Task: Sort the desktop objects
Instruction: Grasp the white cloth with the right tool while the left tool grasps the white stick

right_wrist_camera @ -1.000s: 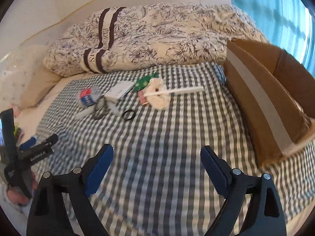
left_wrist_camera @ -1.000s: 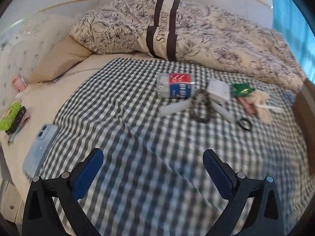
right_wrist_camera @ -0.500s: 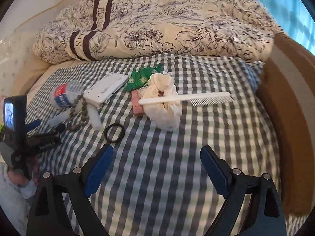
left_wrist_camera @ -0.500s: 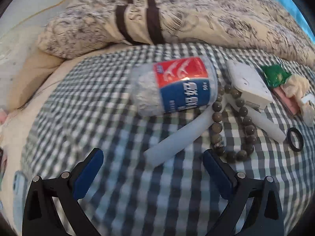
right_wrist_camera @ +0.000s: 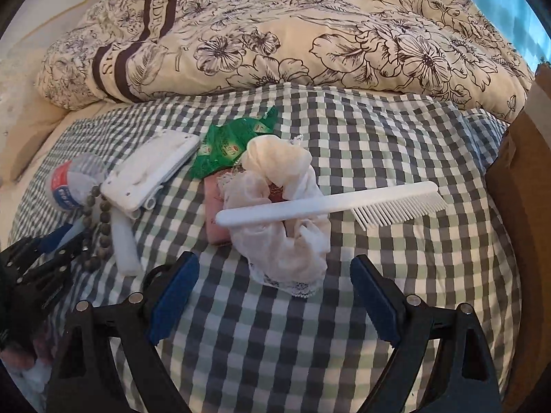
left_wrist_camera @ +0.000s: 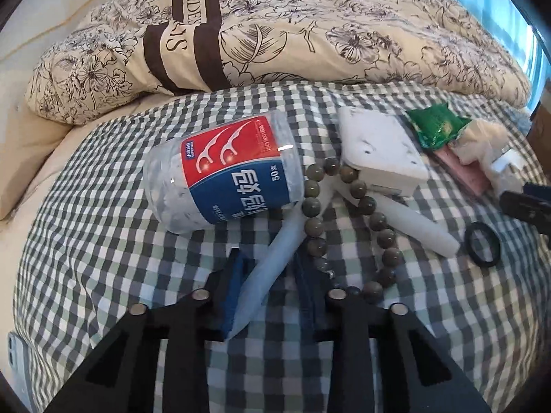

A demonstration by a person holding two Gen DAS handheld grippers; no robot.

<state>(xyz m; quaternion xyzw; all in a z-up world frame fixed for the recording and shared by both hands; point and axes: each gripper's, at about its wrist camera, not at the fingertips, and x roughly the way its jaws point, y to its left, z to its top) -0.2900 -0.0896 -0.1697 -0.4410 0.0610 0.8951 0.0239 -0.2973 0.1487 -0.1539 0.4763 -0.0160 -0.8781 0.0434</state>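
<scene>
My left gripper (left_wrist_camera: 270,261) is low on the checked blanket (left_wrist_camera: 103,241), its blue pads closed in on a white stick (left_wrist_camera: 275,247) that lies slanted between them. Right behind lie a floss-pick jar (left_wrist_camera: 227,172) on its side, a bead bracelet (left_wrist_camera: 344,227), a white flat case (left_wrist_camera: 378,151) and a second white stick (left_wrist_camera: 416,223). My right gripper (right_wrist_camera: 272,268) stands open just short of a white lace scrunchie (right_wrist_camera: 286,234) with a white comb (right_wrist_camera: 330,203) lying across it. The left gripper (right_wrist_camera: 65,241) also shows in the right wrist view.
A black hair ring (left_wrist_camera: 482,244), a green packet (right_wrist_camera: 234,141) and a pink item (right_wrist_camera: 215,216) lie among the pile. A flowered duvet (right_wrist_camera: 275,34) is bunched behind. A cardboard box (right_wrist_camera: 523,206) stands at the right. A phone (left_wrist_camera: 15,361) lies at the left edge.
My left gripper moved forward to the pile and its jaws closed from wide open onto the white stick. My right gripper moved forward to the scrunchie and comb and stayed open.
</scene>
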